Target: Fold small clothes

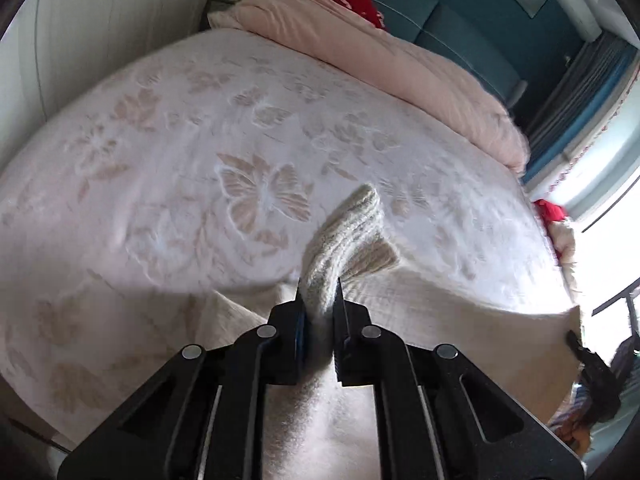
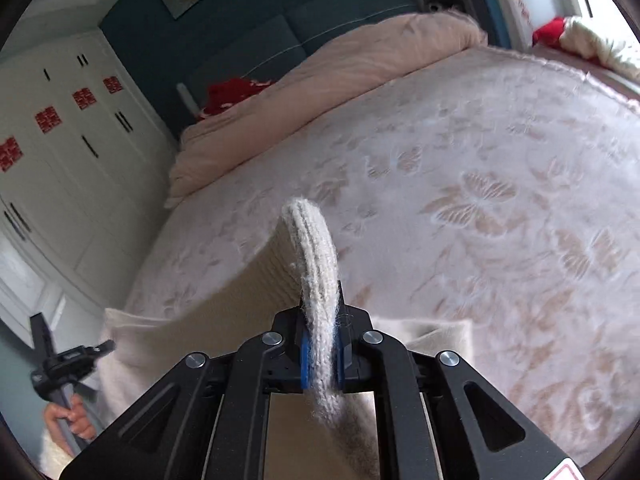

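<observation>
Both grippers, the left gripper and the right gripper, are squeezed tight on the thick knit edge of the cream sweater held up over the bed, so one slipping could drop it crooked.

My left gripper sits low in the centre of its frame, closed on the knit garment's ribbed edge, which rises just above it. The bed fills the middle behind; the rolled duvet lies along its upper right. In the other view, my right gripper pinches the same garment at lower centre, wardrobe at left.
</observation>
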Tool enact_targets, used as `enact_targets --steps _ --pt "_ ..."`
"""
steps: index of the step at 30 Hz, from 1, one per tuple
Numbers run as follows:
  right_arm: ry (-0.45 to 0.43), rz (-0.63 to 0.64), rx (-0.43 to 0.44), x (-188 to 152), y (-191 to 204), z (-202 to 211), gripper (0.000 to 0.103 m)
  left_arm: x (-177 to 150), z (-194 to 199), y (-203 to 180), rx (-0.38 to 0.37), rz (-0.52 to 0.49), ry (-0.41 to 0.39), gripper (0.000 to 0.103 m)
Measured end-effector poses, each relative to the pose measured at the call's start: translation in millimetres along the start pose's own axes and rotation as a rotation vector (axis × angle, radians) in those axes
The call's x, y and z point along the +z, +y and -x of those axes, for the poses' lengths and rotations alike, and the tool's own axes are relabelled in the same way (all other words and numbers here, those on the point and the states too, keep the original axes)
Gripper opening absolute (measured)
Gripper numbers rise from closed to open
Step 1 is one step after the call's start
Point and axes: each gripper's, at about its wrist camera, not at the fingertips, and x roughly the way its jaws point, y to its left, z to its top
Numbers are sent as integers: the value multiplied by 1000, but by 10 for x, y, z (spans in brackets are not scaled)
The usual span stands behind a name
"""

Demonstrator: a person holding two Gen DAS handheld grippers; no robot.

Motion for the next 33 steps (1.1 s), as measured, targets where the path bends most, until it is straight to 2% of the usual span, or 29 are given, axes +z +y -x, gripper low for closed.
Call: enact_targets --steps 1,4,5,8,10,13,14,16,19,20,21,22,23,26,27,29,30,31,32,33 --pt "68 9 -60 -43 -99 -257 8 15 -110 -2 17 -4 19 9" --pt "258 -40 -144 -252 -413 -934 8 -73 -692 120 99 13 144 9" --pt "288 -51 -164 -289 -472 -1052 8 -114 -829 131 140 5 167 9" --pt "184 -48 -122 -128 -345 -798 8 -93 -719 74 125 -3 123 9" --pt "152 -43 -120 -85 -330 -748 8 -93 -738 60 136 -10 121 10" --pt "298 -43 -197 -277 -564 -1194 11 -127 -1067 118 182 -32 178 14" --pt "303 -72 -181 -318 -619 -1229 12 -140 -1113 115 193 -43 179 15" --pt "245 -85 -173 -213 -551 -991 22 -122 -1001 56 194 -65 159 19" --pt "133 0 -200 -133 -274 -532 29 -92 -630 -20 178 -55 96 23" --pt "107 28 -193 -152 -160 -416 30 -109 -420 -89 163 -56 54 26" --pt "92 60 -151 -203 24 -294 30 -121 -320 -138 140 -58 33 33" --pt "102 79 -99 -231 145 -276 30 -149 -223 -216 105 -60 12 39" --pt "119 90 -55 -254 249 -330 30 -226 -152 -354 47 -67 4 40" --pt "251 143 134 -598 801 -646 24 -458 -344 -732 -39 -124 90 40" --pt "290 173 172 -741 1007 -806 24 -567 -480 -863 -29 -157 117 40" --pt "351 226 195 -921 1235 -1074 22 -694 -696 -975 17 -193 152 40" --pt "373 237 175 -971 1261 -1176 19 -743 -824 -961 51 -196 173 40" --pt "384 241 147 -981 1217 -1261 14 -761 -895 -907 75 -193 179 38" --pt "379 239 112 -933 1052 -1285 0 -757 -922 -814 71 -182 173 38" --pt "364 224 71 -857 860 -1271 0 -746 -911 -729 49 -171 166 36"
